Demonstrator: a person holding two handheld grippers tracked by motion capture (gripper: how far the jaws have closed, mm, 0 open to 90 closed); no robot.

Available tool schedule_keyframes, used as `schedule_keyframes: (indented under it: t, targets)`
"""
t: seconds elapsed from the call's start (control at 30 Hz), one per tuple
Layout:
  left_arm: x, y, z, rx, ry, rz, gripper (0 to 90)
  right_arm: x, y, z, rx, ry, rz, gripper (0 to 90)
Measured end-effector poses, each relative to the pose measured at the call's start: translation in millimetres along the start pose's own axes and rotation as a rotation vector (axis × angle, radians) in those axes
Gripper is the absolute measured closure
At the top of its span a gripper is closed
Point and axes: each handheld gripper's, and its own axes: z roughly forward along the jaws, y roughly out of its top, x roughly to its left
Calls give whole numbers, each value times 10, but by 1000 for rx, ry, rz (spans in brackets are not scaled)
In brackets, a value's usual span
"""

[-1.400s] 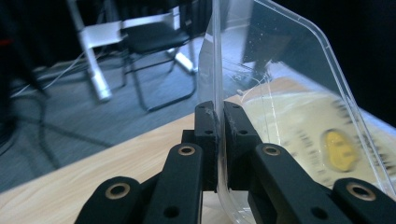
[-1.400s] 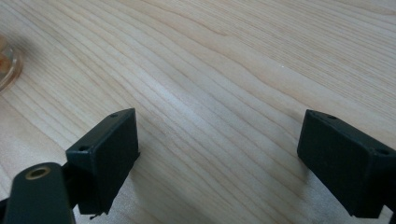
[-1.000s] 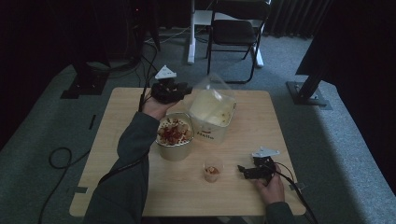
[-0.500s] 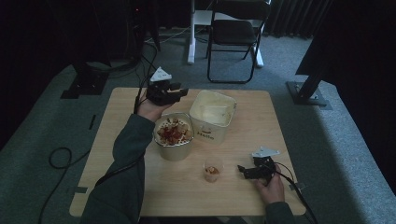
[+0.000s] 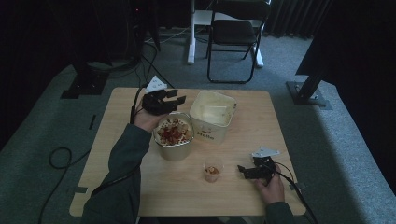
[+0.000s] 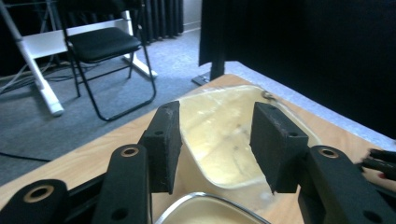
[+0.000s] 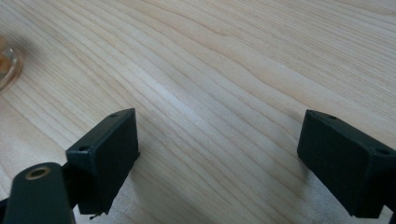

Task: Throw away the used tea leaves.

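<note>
Left gripper (image 5: 175, 99) spread, nothing held, cream tub (image 5: 213, 113) just ahead; right gripper (image 5: 242, 170) spread, low over tabletop (image 5: 243, 119).

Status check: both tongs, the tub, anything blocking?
Left tongs open, hovering behind the food bowl, beside the cream tub. Right tongs open, low over the table, near the small cup. Nothing gripped, nothing in the way.

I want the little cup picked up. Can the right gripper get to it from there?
Probably yes. The right gripper is open, low over the table, and the little cup stands just beside it, with bare wood between them.
</note>
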Motion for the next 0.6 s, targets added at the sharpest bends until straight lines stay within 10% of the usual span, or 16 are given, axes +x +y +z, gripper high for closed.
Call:
schedule_keyframes:
  t: [0.6]
  targets:
    - [-903,-655,57,117,-165,97,558,0,1,-2,2,1,1,122]
